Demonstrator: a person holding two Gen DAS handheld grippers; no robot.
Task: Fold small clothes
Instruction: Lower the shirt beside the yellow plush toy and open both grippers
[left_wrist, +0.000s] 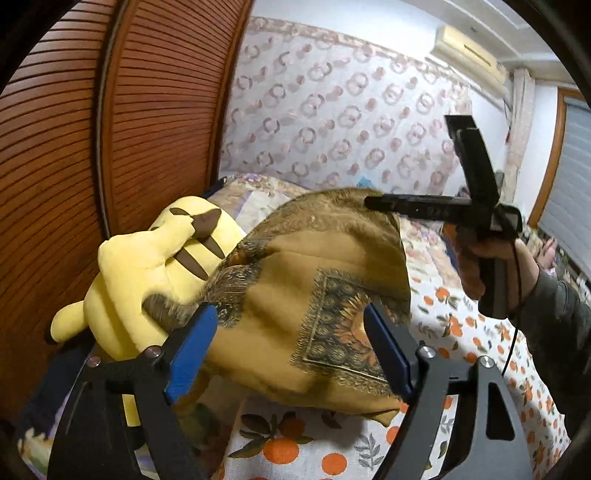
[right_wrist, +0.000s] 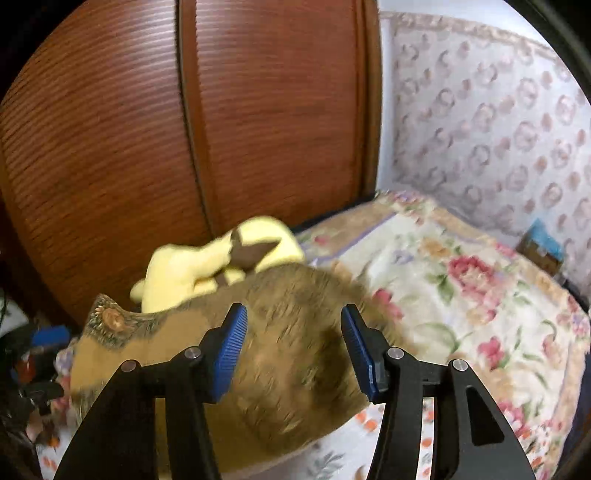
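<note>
A mustard-brown cloth with a dark ornamental print (left_wrist: 295, 288) lies bunched on the bed, partly over a yellow plush toy (left_wrist: 147, 273). My left gripper (left_wrist: 288, 325) is open, its blue pads on either side of the cloth without closing on it. My right gripper shows in the left wrist view (left_wrist: 373, 203), held by a hand above the cloth's far edge. In the right wrist view the right gripper (right_wrist: 293, 325) is open over the blurred cloth (right_wrist: 288, 369), with the plush toy (right_wrist: 207, 266) behind it.
A white bedsheet with orange fruit print (left_wrist: 461, 332) covers the bed. A floral quilt (right_wrist: 461, 280) lies at the back. A ribbed brown wardrobe (right_wrist: 184, 129) stands left. A patterned curtain (left_wrist: 351, 110) hangs behind.
</note>
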